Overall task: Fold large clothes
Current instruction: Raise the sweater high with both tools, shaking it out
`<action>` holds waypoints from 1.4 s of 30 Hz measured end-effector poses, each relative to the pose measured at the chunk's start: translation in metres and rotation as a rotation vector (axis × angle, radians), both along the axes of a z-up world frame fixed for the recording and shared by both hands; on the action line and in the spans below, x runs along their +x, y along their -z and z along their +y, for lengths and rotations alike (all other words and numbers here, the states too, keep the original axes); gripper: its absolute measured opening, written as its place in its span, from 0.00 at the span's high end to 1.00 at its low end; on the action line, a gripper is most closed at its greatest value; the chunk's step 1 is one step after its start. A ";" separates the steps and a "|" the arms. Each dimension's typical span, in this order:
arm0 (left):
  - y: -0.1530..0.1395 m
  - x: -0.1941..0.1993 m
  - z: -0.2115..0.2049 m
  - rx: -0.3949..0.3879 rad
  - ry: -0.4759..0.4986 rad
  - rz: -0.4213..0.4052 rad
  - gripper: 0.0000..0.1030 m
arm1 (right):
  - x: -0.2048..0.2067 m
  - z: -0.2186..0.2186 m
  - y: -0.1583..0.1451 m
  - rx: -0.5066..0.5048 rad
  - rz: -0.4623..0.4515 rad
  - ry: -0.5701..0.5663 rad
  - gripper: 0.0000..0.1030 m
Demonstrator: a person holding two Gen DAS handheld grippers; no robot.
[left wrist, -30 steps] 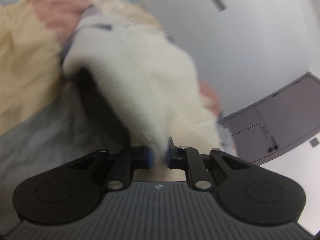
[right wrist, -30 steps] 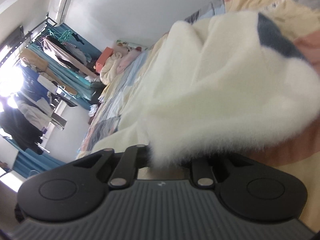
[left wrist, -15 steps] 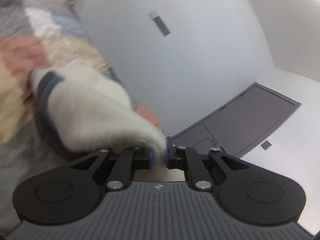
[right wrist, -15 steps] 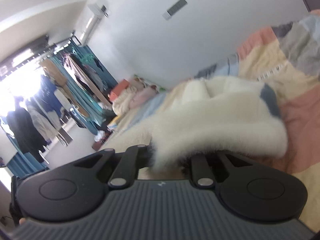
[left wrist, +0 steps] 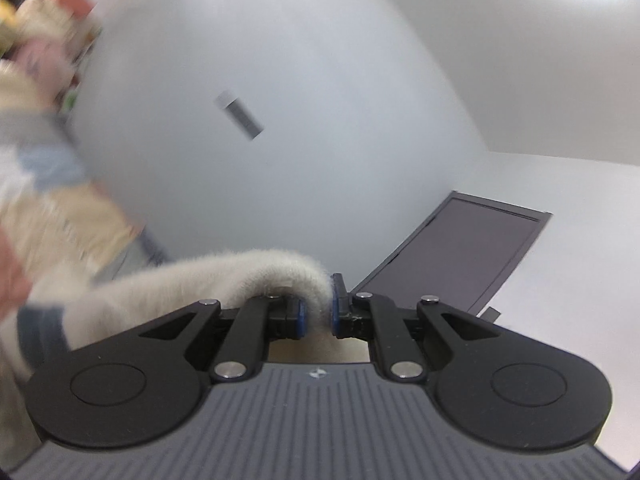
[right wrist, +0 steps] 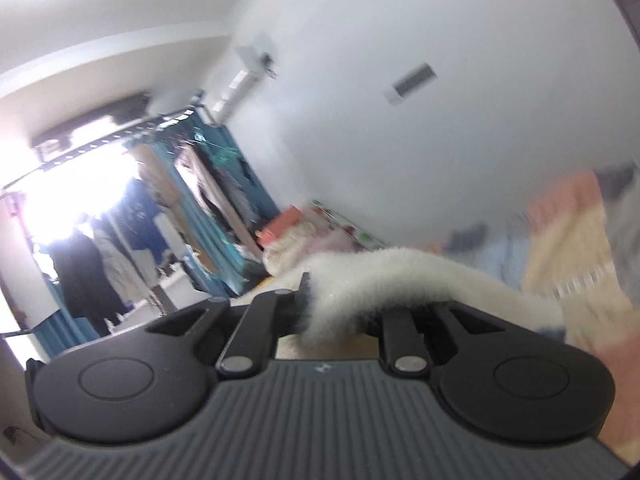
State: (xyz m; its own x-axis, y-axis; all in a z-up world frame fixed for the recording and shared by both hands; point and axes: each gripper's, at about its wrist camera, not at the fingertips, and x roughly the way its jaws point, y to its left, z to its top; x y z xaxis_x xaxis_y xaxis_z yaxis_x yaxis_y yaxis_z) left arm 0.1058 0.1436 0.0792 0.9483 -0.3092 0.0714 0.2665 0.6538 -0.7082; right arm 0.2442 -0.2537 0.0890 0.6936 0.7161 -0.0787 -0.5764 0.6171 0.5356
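The fluffy white garment hangs from the left gripper and trails off to the left, down toward the patchwork bedspread, which looks blurry. It is soft and furry, like a thick fleece, with a dark grey band at its low end. The blue pads are nearly closed, pinching a fold of it. On the right gripper the same fluffy cloth drapes over the black fingers and runs right toward the bed; its jaws are squeezed tight on the fleece
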 end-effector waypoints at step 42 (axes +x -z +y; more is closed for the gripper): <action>0.203 0.495 0.052 0.361 -0.022 0.557 0.86 | 0.388 0.093 0.186 -0.263 0.364 0.145 0.82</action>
